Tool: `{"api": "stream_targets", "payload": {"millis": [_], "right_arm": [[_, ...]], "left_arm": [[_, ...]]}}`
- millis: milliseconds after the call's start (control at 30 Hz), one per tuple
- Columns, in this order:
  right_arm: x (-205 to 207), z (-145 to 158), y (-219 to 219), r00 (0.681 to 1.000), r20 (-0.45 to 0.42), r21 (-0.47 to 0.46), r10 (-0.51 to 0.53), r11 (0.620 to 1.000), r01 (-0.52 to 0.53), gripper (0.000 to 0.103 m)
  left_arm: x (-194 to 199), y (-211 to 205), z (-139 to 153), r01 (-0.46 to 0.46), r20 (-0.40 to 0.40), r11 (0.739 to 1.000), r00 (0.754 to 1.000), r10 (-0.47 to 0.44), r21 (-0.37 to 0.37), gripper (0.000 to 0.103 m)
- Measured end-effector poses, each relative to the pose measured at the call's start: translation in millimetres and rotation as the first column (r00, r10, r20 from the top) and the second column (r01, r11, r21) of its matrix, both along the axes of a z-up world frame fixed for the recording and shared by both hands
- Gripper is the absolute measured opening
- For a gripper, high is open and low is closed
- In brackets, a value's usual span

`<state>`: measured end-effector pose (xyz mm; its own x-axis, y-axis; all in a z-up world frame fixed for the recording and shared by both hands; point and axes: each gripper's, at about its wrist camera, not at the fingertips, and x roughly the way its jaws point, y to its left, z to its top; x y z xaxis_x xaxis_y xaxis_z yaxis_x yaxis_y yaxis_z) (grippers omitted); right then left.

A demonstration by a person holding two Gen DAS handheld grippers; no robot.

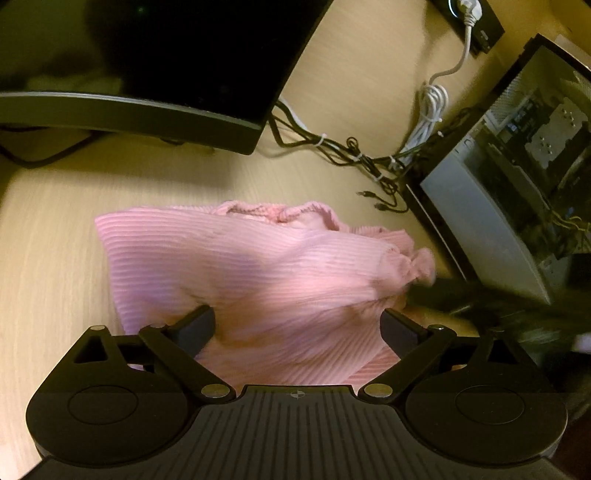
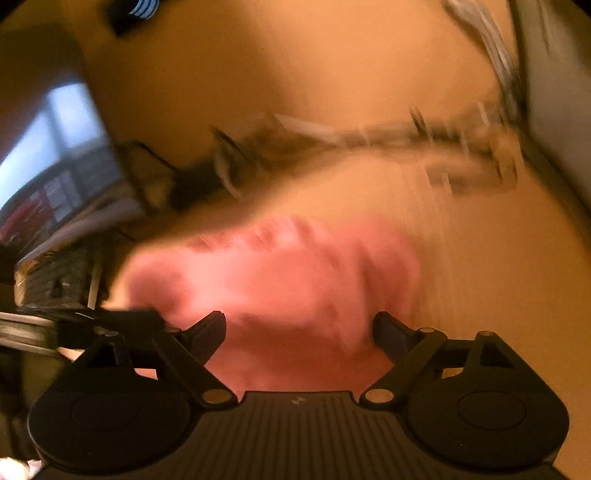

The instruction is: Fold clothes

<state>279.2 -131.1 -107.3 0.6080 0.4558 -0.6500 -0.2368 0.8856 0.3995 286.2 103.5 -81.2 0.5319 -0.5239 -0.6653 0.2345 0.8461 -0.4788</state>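
- Left wrist view: a pink ribbed garment (image 1: 258, 273) is seen lying bunched on the wooden desk (image 1: 55, 258), near a monitor (image 1: 166, 55) and a computer case (image 1: 498, 177).
- The left gripper (image 1: 297, 325) is held wide apart over the cloth, gripping nothing.
- The right gripper (image 2: 299, 328) is likewise spread wide; its view is blurred.
- Folding is judged partly done: edges are uneven and smoothing is left.

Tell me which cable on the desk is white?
The coiled cable running up to the power strip; the tied bundle beside it is black.
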Motion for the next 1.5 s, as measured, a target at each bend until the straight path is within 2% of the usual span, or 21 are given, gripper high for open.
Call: {"api": "stream_targets", "payload": {"millis": [67,367,500,567,633,733,833,900,933,967,1100,1233,1267,1300,1333,1367,1433,1467,1500], "right_arm": [[3,-4,0,1.0,-0.031,0.035,-0.005,0.999,0.006,0.103],[0,-3,3,0.997,-0.038,0.045,-0.063,0.997,0.064,0.103],[8,1,14,0.999,-0.052,-0.045,0.005,0.999,-0.008,0.103],[5,11,4,0.998,-0.059,-0.014,-0.012,1.0,0.011,0.103],[-10,30,-9,1.0,0.003,0.005,-0.022,1.0,0.022,0.103],[-46,58,-26,0.992,0.124,-0.09,-0.03,0.995,0.041,0.103],[-89,68,-43,0.979,0.203,-0.19,-0.009,0.981,0.049,0.103],[-113,67,-49,0.976,0.218,-0.236,0.007,0.971,0.046,0.103],[-121,65,-52,0.977,0.212,-0.24,0.01,0.97,0.042,0.103],[-128,63,-55,0.98,0.201,-0.238,0.012,0.97,0.037,0.103],[-139,52,-59,0.99,0.142,-0.197,0.016,0.98,0.013,0.103],[-142,51,-53,0.988,0.148,-0.18,0.055,0.983,-0.028,0.103],[-141,51,-52,0.987,0.149,-0.175,0.063,0.984,-0.037,0.103],[-141,52,-50,0.986,0.151,-0.17,0.072,0.984,-0.046,0.103],[-141,53,-49,0.984,0.158,-0.166,0.079,0.985,-0.052,0.103],[-142,54,-48,0.982,0.169,-0.164,0.086,0.985,-0.058,0.103],[-145,56,-50,0.978,0.187,-0.161,0.095,0.985,-0.065,0.103],[-146,55,-50,0.978,0.188,-0.158,0.094,0.985,-0.064,0.103],[-146,54,-51,0.978,0.186,-0.156,0.09,0.986,-0.061,0.103]], "left_arm": [[0,0,0,0.001,0.001,1.0,1.0,-0.001,-0.002,0.1],[-1,2,-2,0.005,0.007,1.0,1.0,-0.004,-0.014,0.101],[3,4,-4,0.003,0.009,0.999,1.0,-0.003,-0.042,0.103],[6,8,-3,-0.004,0.006,0.998,1.0,0.004,-0.064,0.103],[4,18,4,-0.02,-0.005,0.994,1.0,0.019,-0.103,0.103],[-25,48,32,-0.072,0.062,0.991,0.995,0.08,-0.111,0.103],[-67,76,51,-0.128,0.096,0.991,0.987,0.132,-0.046,0.102],[-101,86,51,-0.162,0.074,0.987,0.984,0.16,0.02,0.095],[-118,89,49,-0.175,0.054,0.983,0.984,0.172,0.053,0.088],[-135,91,45,-0.185,0.034,0.979,0.982,0.183,0.084,0.086],[-185,85,19,-0.209,-0.014,0.963,0.977,0.215,0.17,0.085],[-197,68,7,-0.262,0.034,0.948,0.965,0.26,0.179,0.081],[-196,63,6,-0.266,0.049,0.947,0.964,0.261,0.182,0.077],[-193,57,6,-0.269,0.056,0.942,0.963,0.264,0.202,0.058],[-191,49,7,-0.266,0.057,0.929,0.964,0.26,0.256,0.029],[-189,40,10,-0.261,0.063,0.914,0.965,0.254,0.31,0.018],[-194,20,22,-0.239,0.107,0.875,0.971,0.214,0.422,0.014],[-201,7,30,-0.213,0.136,0.863,0.976,0.169,0.459,0.014],[-207,-4,36,-0.178,0.148,0.861,0.982,0.122,0.476,0.014]]}}
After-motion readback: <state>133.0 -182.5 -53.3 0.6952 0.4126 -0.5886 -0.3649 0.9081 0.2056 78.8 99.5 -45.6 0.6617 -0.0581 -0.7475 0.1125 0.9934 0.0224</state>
